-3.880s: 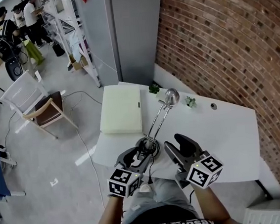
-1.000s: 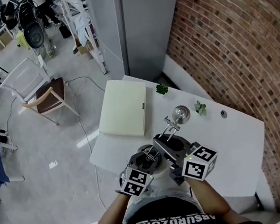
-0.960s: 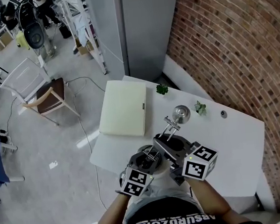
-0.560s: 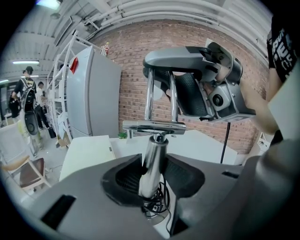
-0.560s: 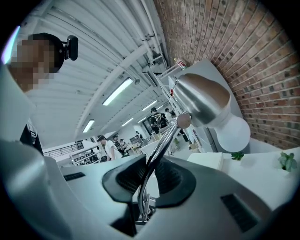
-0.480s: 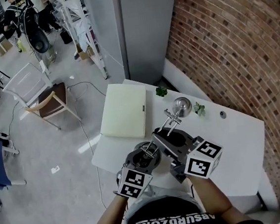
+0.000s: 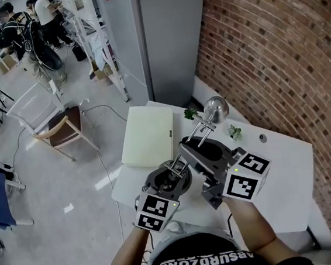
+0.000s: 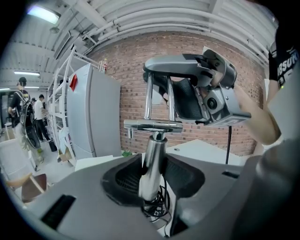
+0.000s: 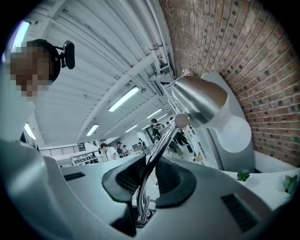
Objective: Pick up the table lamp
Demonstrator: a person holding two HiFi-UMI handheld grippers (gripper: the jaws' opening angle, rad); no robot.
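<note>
White, smooth tabletop [image 7: 272,141]; lamp [image 7: 203,128] held above it, higher than a second ago, so the pick-up looks nearly done; polished chrome, domed head [image 9: 199,101], twin thin rods [image 9: 157,150], round stem [image 8: 152,164]; left claw [image 8: 153,176] clamps the stem; right claw [image 9: 147,180], jaws just eased wider, grips the rods.

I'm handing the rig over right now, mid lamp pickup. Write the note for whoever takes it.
Left gripper: shut on the table lamp, on its chrome post just above the base.
Right gripper: on the lamp's twin-rod arm. Its jaws have just been easing open, with the rods between the pads and touching them.
Lamp: held tilted in front of the person, over the white table. The base is hidden under the left gripper.
Done: both grips taken, and the lamp appears lifted.
Left: confirm the base is clear of the table and make sure the right grip is firm.
</note>
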